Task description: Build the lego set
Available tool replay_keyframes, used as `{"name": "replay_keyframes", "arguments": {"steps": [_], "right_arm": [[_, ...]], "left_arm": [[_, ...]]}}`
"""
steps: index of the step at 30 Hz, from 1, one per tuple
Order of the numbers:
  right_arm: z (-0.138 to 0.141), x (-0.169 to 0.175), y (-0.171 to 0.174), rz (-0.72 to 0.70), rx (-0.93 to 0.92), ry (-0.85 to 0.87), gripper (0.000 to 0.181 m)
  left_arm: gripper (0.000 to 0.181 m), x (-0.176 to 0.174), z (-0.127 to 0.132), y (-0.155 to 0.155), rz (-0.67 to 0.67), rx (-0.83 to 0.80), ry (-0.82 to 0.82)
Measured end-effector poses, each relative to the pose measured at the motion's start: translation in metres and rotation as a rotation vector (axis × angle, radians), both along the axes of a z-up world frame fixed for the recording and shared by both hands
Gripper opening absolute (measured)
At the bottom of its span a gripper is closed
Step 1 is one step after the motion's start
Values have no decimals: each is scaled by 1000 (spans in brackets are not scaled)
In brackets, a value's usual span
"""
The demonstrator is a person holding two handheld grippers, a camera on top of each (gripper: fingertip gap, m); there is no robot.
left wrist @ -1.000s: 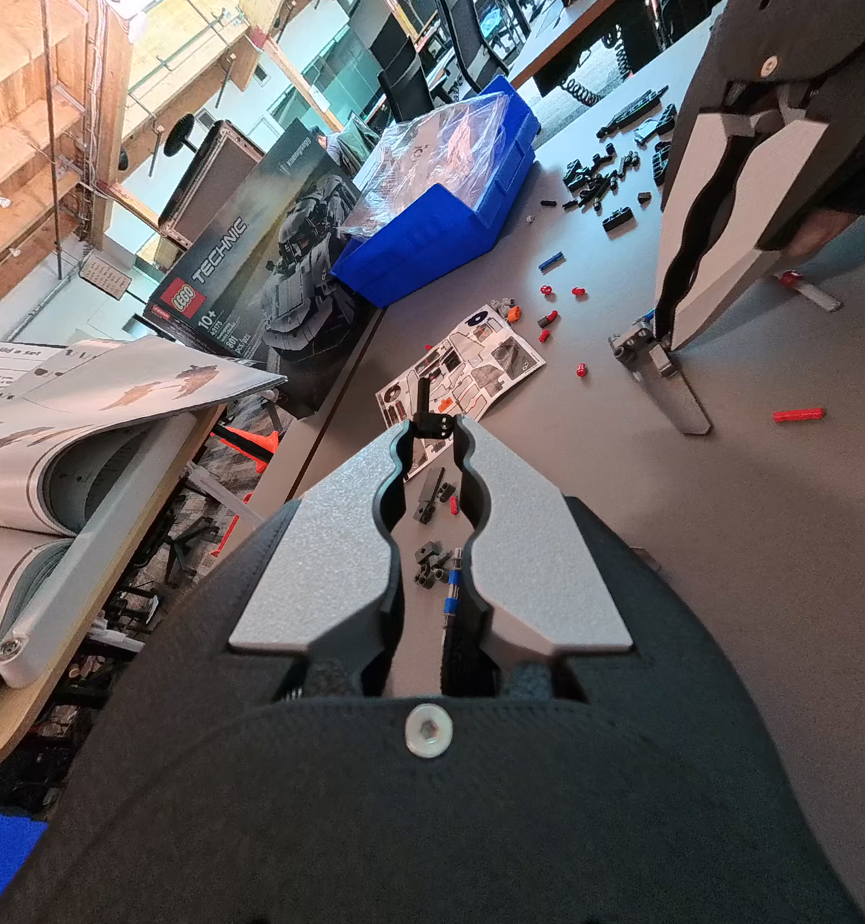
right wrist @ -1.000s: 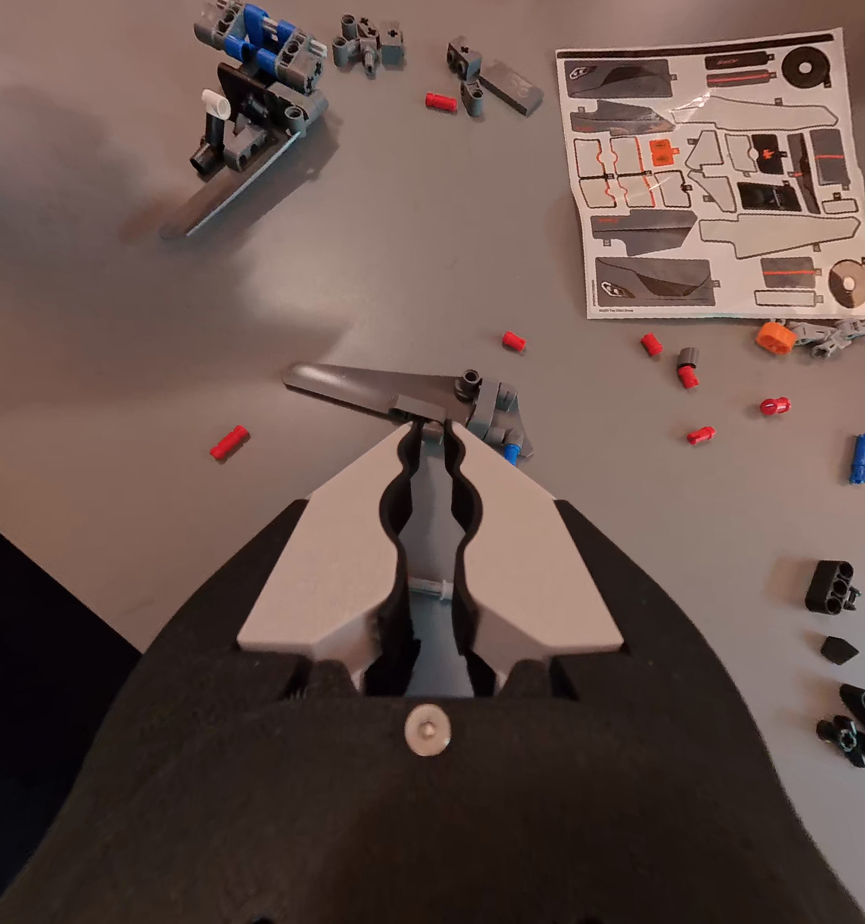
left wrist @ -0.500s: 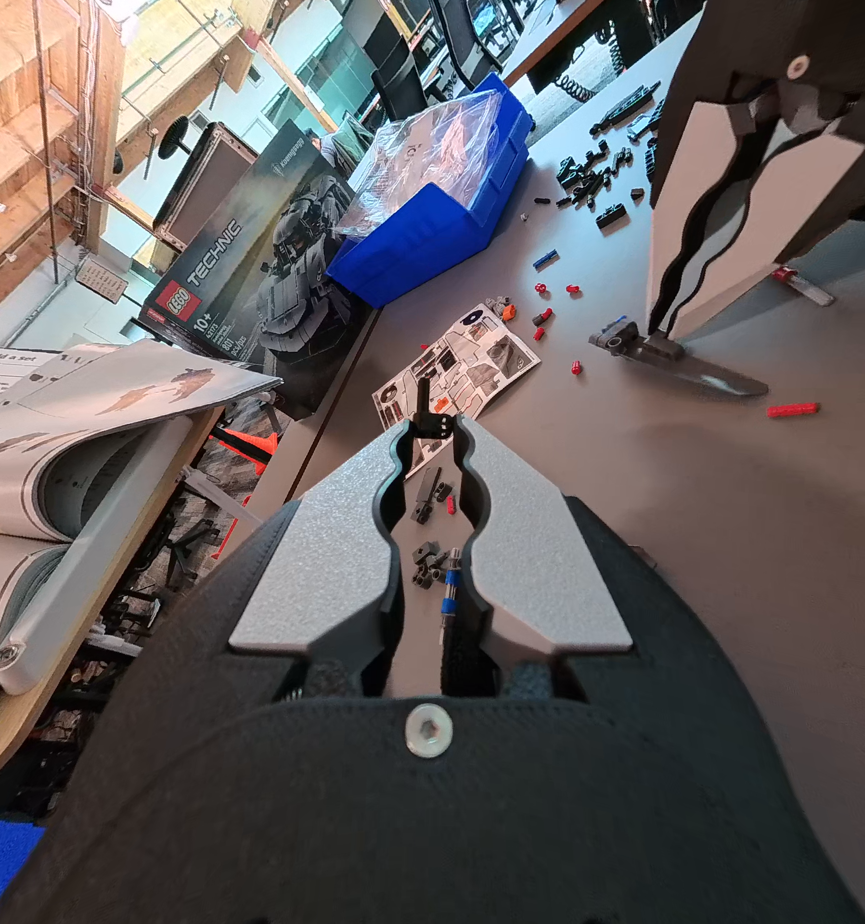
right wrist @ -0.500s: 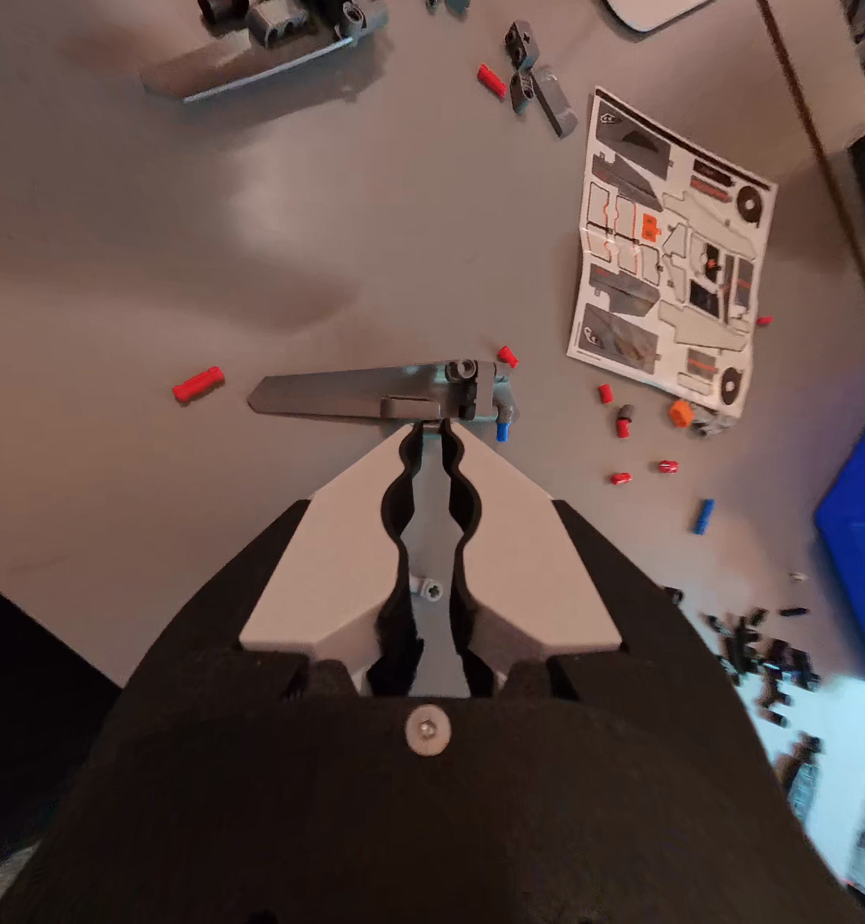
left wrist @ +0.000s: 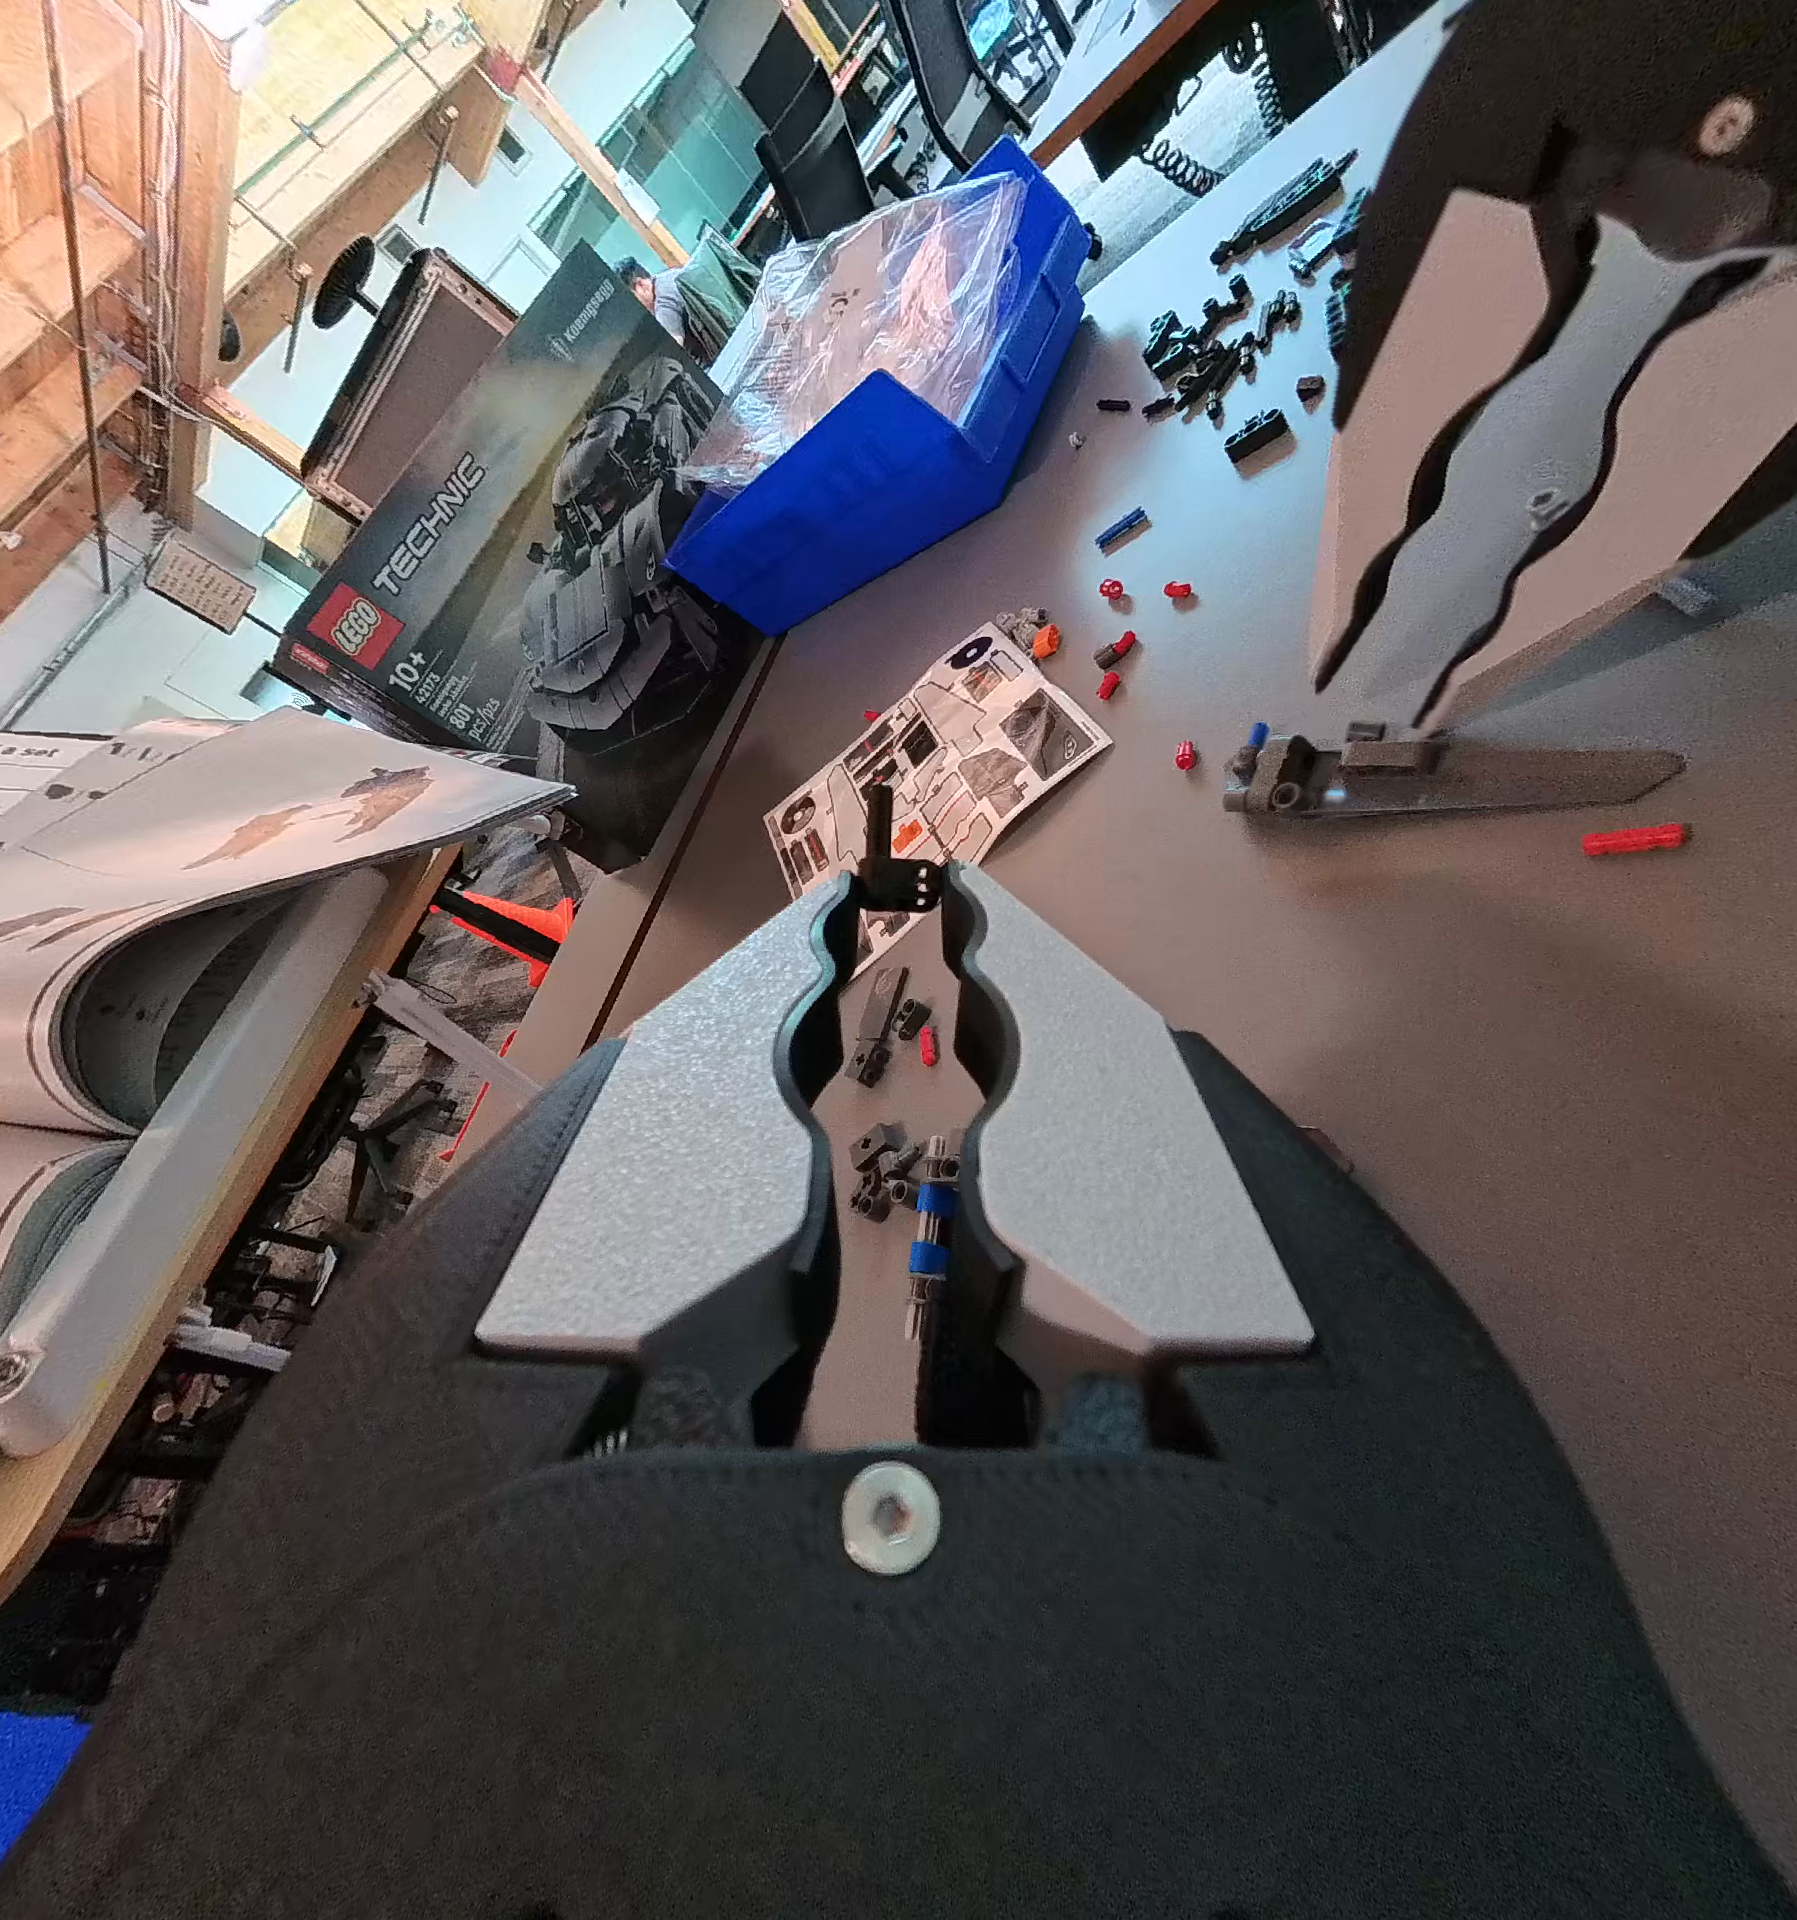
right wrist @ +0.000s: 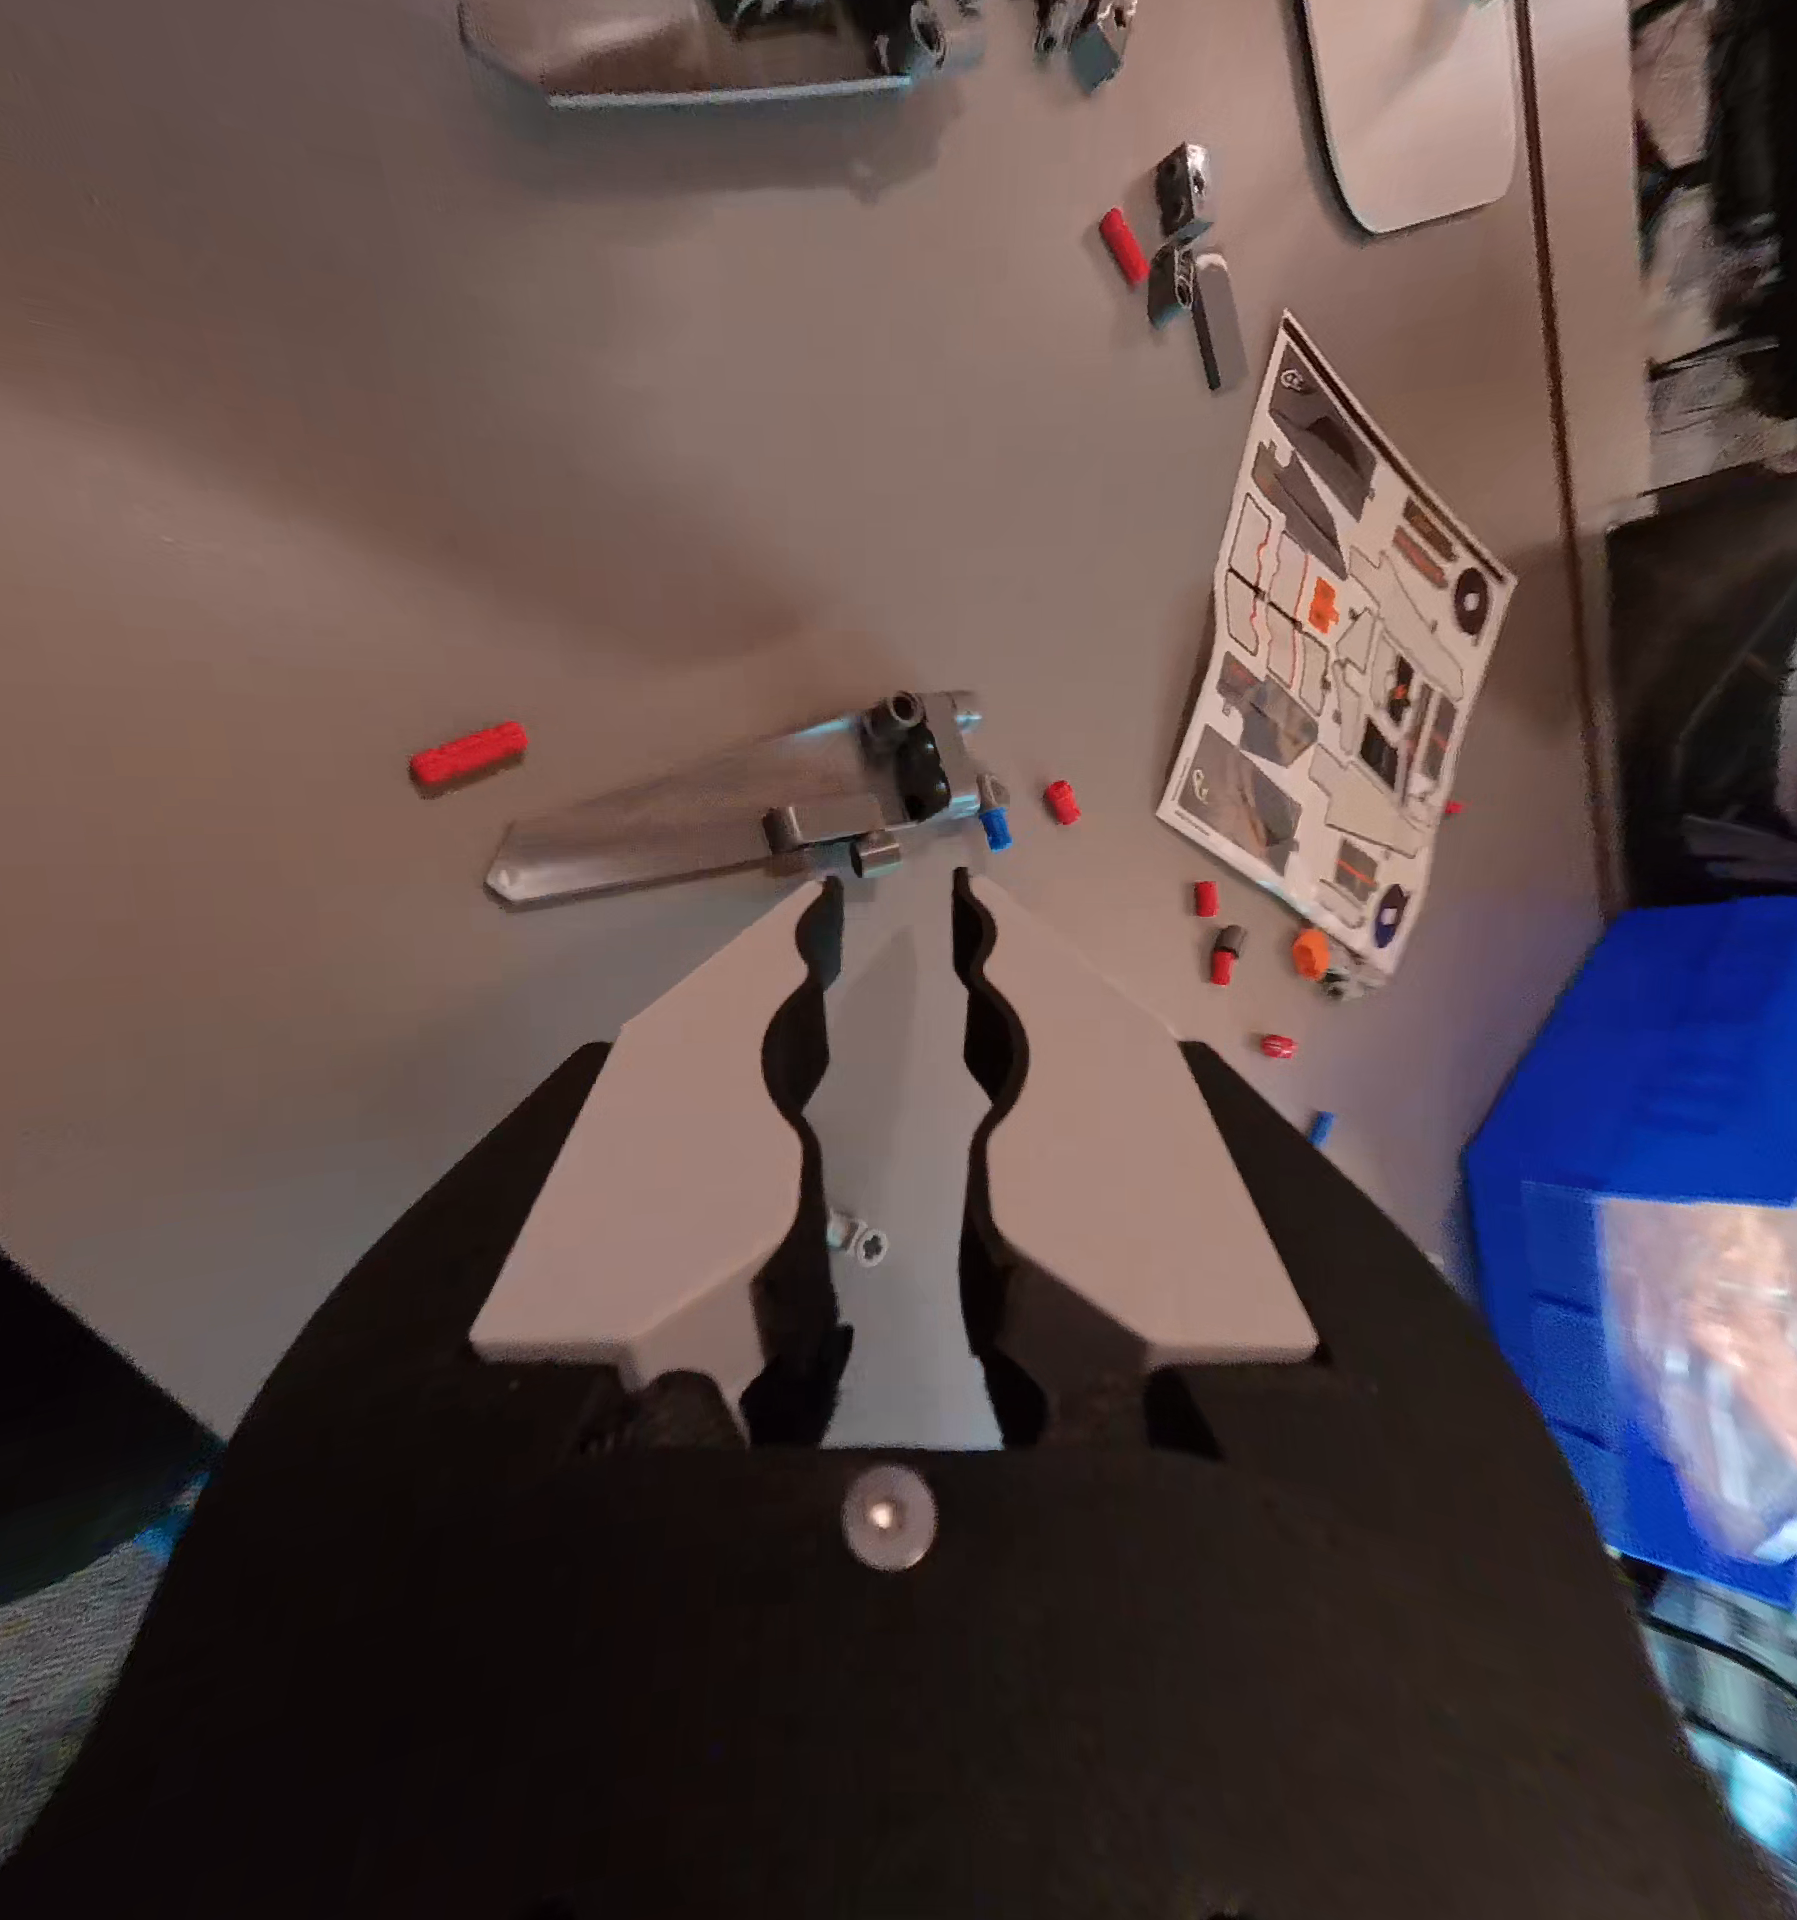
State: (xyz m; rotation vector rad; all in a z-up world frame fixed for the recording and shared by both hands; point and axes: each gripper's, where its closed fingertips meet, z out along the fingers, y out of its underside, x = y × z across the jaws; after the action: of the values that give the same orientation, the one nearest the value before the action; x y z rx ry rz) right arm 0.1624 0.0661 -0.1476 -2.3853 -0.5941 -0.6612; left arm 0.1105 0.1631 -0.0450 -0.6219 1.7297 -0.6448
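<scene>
A small black Technic piece (left wrist: 894, 881) is pinched by the left gripper (left wrist: 896, 883); the right gripper (right wrist: 892, 883) is held spread, empty, just beside the grey blade assembly (right wrist: 728, 810).

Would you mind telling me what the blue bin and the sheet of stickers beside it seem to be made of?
The blue bin looks like rigid moulded plastic, uniformly coloured with a slight sheen. The sticker sheet looks like thin glossy paper or film: it lies flat with creases and slightly lifted edges.

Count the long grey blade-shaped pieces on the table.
2: near blade beyond the right claw; far blade at the view's top edge, partly cut off. Others may be hidden.
</scene>
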Motion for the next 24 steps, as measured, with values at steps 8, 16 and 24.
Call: {"name": "replay_keyframes", "arguments": {"steps": [8, 16, 24], "right_arm": [[9, -7, -5, -82, 79, 625, 22], [3, -6, 2, -122, 69, 952, 16], [-4, -9, 8, -119, 35, 977, 8]], "left_arm": [[13, 1, -1, -1, -1, 4, 5], [13, 1, -2, -1, 2, 3, 7], [13, 1, -4, -1, 1, 6, 13]]}}
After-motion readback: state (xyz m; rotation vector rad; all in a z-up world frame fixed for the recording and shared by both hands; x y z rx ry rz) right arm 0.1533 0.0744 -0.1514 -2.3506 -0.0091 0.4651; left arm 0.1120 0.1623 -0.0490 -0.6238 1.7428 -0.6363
